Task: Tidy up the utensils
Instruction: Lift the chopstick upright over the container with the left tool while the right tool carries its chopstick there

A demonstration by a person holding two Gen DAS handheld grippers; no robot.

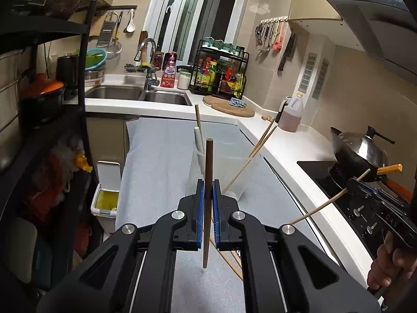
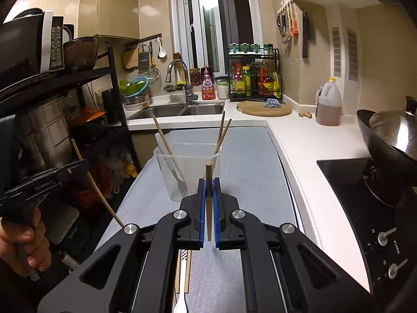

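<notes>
Left wrist view: left gripper (image 1: 208, 195) has its blue-padded jaws clamped on a dark wooden chopstick (image 1: 208, 161), held near upright, gripped around mid-length with stick showing above and below the pads. Right wrist view: right gripper (image 2: 208, 195) likewise closed on a pale bamboo chopstick (image 2: 208, 180), top end poking just above the jaws, lower end visible between the pads. Judgement: both sticks are light, stiff and smooth; a thin round shaft between flat pads can pivot or slide, so a mid-length hold suits carrying, but a hold nearer the upper end would give more clearance for lowering the tip into a cup. Beyond the jaws stands a clear plastic cup (image 2: 187, 167) on the grey mat (image 2: 250, 161) covering the tabletop; it already holds a fork (image 2: 179, 180) and several leaning chopsticks (image 2: 221, 133). The cup looks light and thin-walled, likely to tip if a stick pushes its rim. More loose chopsticks (image 1: 229, 260) and a white utensil (image 2: 180, 305) lie on the mat beneath the grippers, still to be collected.
</notes>
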